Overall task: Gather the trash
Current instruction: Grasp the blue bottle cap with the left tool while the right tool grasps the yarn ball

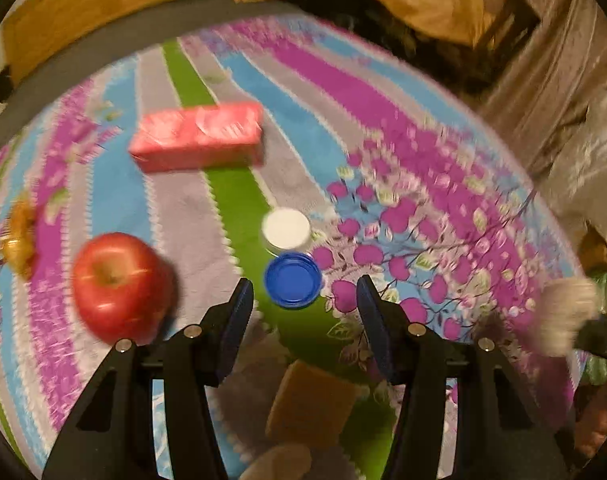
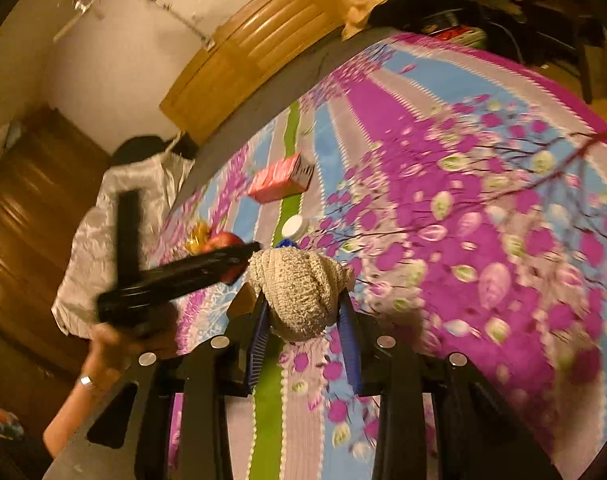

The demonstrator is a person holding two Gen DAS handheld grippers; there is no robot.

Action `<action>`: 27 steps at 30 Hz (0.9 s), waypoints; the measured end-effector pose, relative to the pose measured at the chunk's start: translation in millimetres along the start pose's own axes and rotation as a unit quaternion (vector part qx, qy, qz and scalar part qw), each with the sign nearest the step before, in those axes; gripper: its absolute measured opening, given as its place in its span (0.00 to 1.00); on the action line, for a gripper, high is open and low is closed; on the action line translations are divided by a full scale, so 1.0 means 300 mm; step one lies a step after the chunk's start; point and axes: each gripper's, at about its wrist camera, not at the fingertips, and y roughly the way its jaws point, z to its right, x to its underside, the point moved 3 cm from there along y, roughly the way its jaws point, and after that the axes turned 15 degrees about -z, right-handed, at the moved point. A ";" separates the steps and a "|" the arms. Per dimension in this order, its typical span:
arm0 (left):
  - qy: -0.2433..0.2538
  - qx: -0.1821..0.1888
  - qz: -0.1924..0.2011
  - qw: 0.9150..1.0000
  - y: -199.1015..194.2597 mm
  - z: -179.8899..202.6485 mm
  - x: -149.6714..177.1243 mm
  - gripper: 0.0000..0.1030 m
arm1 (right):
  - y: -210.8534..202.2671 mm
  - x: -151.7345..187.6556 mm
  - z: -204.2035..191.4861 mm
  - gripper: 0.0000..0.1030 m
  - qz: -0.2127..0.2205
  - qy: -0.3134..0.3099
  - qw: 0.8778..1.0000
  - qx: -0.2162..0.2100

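Note:
My right gripper (image 2: 303, 300) is shut on a crumpled beige knitted cloth (image 2: 299, 296), which bulges out above the blue pads and is lifted off the bedspread. In the left wrist view that cloth (image 1: 563, 316) shows at the far right. My left gripper (image 1: 303, 306) is open, pointing steeply down at the bedspread, with a blue bottle cap (image 1: 292, 279) lying just ahead of its tips. A white cap (image 1: 286, 229) sits just beyond the blue one. A brown sponge-like block (image 1: 311, 400) lies under the finger bases. In the right wrist view, a hand (image 2: 103, 356) holds the left gripper's black body at the left.
A red apple (image 1: 119, 284) lies left of the left gripper, a pink carton (image 1: 197, 136) farther back, a golden wrapper (image 1: 19, 240) at the far left. The striped floral bedspread (image 2: 483, 240) stretches right. A wooden headboard (image 2: 255, 48) and silvery fabric (image 2: 103, 216) border it.

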 end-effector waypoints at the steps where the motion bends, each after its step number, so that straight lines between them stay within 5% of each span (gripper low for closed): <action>1: 0.001 -0.001 -0.014 1.000 0.032 0.002 -0.009 0.50 | -0.020 0.011 0.011 0.33 0.003 0.005 1.000 -0.002; 4: 0.005 -0.004 -0.043 0.999 0.106 0.001 -0.025 0.46 | -0.048 0.031 0.024 0.33 0.006 0.010 1.000 0.000; 8: 0.008 -0.002 -0.051 0.999 0.126 -0.001 -0.017 0.04 | -0.079 0.057 0.037 0.33 0.013 0.017 1.000 -0.001; 9: 0.009 -0.003 -0.050 0.999 0.116 0.000 -0.009 0.00 | -0.092 0.065 0.035 0.33 0.015 0.017 1.000 -0.002; 18: 0.013 0.008 0.040 0.999 -0.180 0.045 0.137 0.00 | -0.211 0.106 -0.029 0.33 0.041 -0.003 0.999 -0.005; 22: 0.015 -0.041 0.042 0.998 -0.165 0.057 0.112 0.00 | -0.263 0.138 -0.045 0.33 0.047 -0.005 0.999 -0.004; 23: 0.013 -0.033 0.028 0.999 -0.130 0.052 0.092 0.02 | -0.274 0.148 -0.046 0.34 0.048 -0.005 0.999 -0.004; 24: 0.013 -0.031 0.015 0.999 -0.094 0.052 0.077 0.16 | -0.289 0.162 -0.042 0.34 0.048 -0.003 0.999 -0.002; 25: 0.010 -0.049 0.005 0.999 -0.055 0.046 0.058 0.44 | -0.300 0.174 -0.037 0.34 0.047 -0.002 0.999 0.001; 27: 0.006 -0.102 0.009 0.995 0.006 0.028 0.025 0.61 | -0.314 0.193 -0.020 0.34 0.044 0.001 0.999 0.008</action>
